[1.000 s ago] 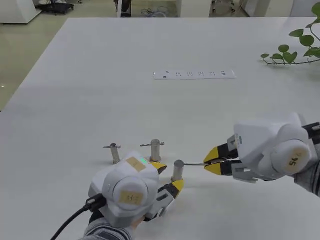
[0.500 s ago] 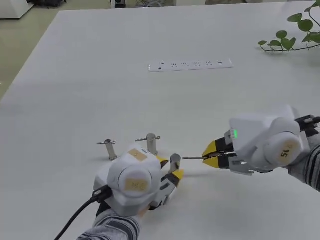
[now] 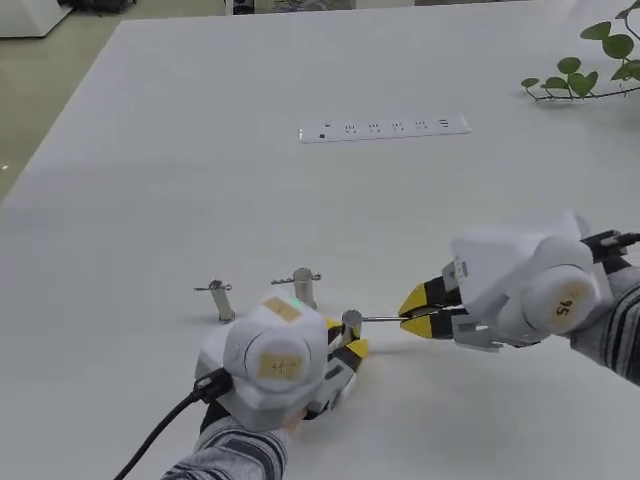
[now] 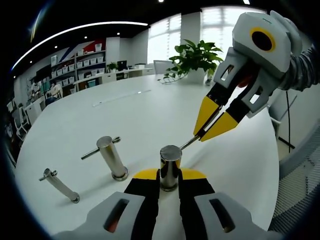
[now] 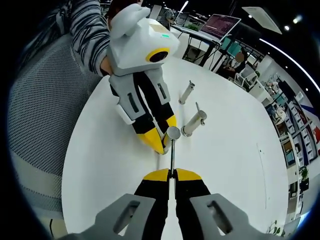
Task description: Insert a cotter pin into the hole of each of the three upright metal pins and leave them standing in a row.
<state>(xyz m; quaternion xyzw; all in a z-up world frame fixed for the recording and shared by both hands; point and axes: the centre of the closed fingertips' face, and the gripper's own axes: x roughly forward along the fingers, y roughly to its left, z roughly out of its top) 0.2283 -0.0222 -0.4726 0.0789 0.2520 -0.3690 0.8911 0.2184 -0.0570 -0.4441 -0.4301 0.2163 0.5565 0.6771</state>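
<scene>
left hand-held gripper point(image 4: 170, 176) clenched on metal pin point(image 4: 170, 159) | right hand-held gripper point(image 5: 172, 175) grasping cotter pin point(image 5: 172, 154) — sticker point(image 3: 565, 308) reads 15

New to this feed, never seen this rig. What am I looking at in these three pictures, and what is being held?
No robot arm: a person holds tongs in each hand. The wide picture comes from a headset camera looking down at the table; each round one from a camera riding on one pair. The left tongs grip the nearest pin upright. The right tongs hold a cotter pin, its tip at that pin; whether it's in the hole is unclear. The middle pin and end pin stand alongside, each with a cotter pin through it. A power strip lies beyond.
</scene>
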